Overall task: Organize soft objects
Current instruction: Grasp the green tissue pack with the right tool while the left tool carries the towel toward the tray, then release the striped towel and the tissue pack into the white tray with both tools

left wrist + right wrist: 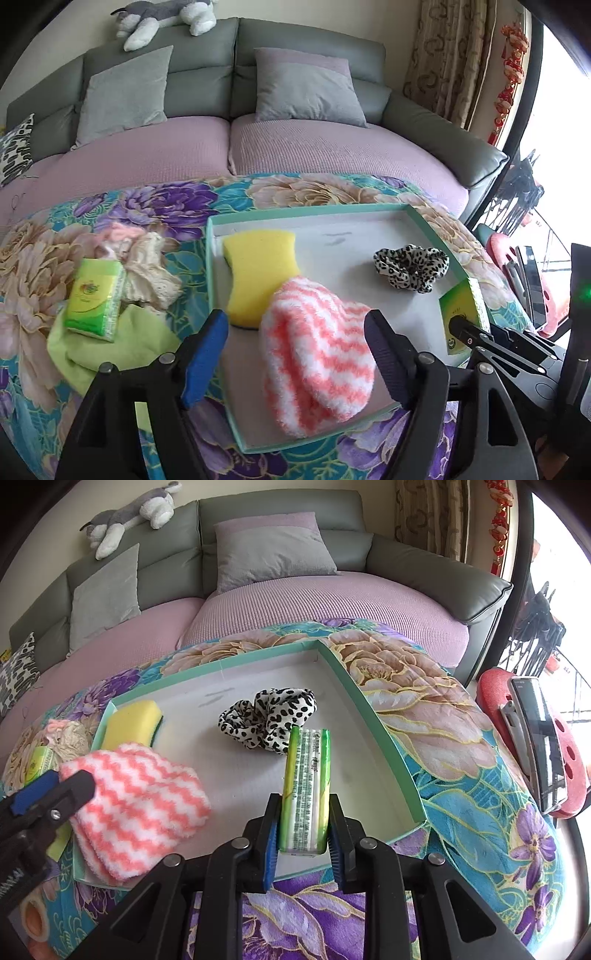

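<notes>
The right claw pinches a green tissue pack on edge, one pad on each broad face. The pack's long axis runs straight out from the claw, along the fingers and away from the wrist. Its far end hangs over the white floor of the mint-rimmed tray, just short of the leopard-print scrunchie. So the open patch of tray lies directly below and a little ahead of the pack, and a short lowering looks like all it needs. I judge a release here would let the pack tip flat toward either side.

The left claw stands spread, its pads on either side of the pink-and-white striped fuzzy cloth without pressing it. The cloth lies in the tray's near left part, and part of it overhangs the near rim. It also overlaps the yellow sponge behind it.

Farther left, outside the tray on the floral blanket, wait a second tissue pack, a light green cloth beneath it and a cream and pink bundle. The left claw is much the nearer to these, so it seems the natural one to fetch them next. Beyond the blanket stands a grey sofa.
</notes>
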